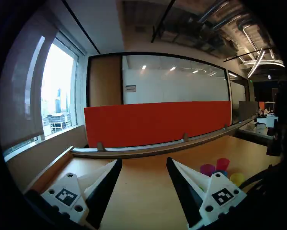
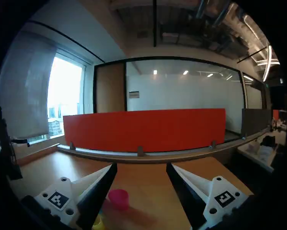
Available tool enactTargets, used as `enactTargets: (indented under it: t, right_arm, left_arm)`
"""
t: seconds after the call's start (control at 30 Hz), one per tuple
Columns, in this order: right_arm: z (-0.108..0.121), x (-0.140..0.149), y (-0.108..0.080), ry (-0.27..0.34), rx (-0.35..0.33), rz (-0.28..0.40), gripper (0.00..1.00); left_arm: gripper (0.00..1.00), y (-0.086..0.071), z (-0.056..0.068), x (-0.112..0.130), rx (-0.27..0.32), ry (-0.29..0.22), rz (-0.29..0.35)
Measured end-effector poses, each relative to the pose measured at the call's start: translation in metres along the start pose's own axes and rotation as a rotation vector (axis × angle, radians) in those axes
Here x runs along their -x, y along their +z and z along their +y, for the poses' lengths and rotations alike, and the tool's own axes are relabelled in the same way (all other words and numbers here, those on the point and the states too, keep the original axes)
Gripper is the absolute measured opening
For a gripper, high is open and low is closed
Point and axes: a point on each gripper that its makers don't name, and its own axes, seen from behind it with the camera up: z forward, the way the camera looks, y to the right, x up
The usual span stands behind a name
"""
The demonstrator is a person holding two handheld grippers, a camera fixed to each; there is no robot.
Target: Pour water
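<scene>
Small plastic cups stand on the wooden desk. In the left gripper view a purple cup [image 1: 207, 169], a pink cup [image 1: 222, 164], a yellow cup [image 1: 237, 178] and a bit of blue cup [image 1: 223, 173] sit just right of my right finger. My left gripper [image 1: 144, 168] is open above bare desk with nothing between its fingers. In the right gripper view a pink cup [image 2: 118, 199] stands low between the fingers, near the left one, with a yellow cup [image 2: 98, 223] partly hidden under that finger. My right gripper [image 2: 141, 171] is open and holds nothing.
A red divider panel [image 1: 158, 122] runs along the desk's [image 1: 143, 191] far edge, with a grey rail below it. A window [image 1: 57, 97] is at the left. Another desk with clutter [image 2: 264, 149] lies to the right. A dark stand [image 2: 5, 153] rises at the left.
</scene>
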Motion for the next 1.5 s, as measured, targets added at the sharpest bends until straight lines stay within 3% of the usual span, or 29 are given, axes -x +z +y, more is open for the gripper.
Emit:
enactTargets:
  t: [0.3,0.5,0.67,1.1,1.3,1.5]
  right_arm:
    - [0.004,-0.013,0.005,0.001,0.004,0.012,0.99]
    - [0.000,-0.014,0.010,-0.032,-0.024,0.012,0.99]
    - [-0.014,-0.018,0.013,-0.050,-0.096,0.011,0.99]
    - [-0.076,-0.015,0.011,-0.096,-0.391,-0.055,0.99]
    - [-0.096,-0.019,0.011,-0.122,-0.467,-0.063,1.00]
    - [-0.108,-0.018,0.009,-0.149,-0.514,-0.084,0.99]
  left_arm:
    - [0.85,0.009,0.010,-0.014,0.055,0.003,-0.002]
    - [0.85,0.015,0.020,-0.018,0.105,0.002,0.009]
    - [0.85,0.018,0.028,-0.018,0.151,0.016,-0.002]
    - [0.85,0.022,0.053,-0.032,0.306,0.025,0.001]
    - [0.85,0.024,0.062,-0.035,0.363,0.077,0.000]
    - [0.85,0.023,0.073,-0.038,0.415,0.087,0.002]
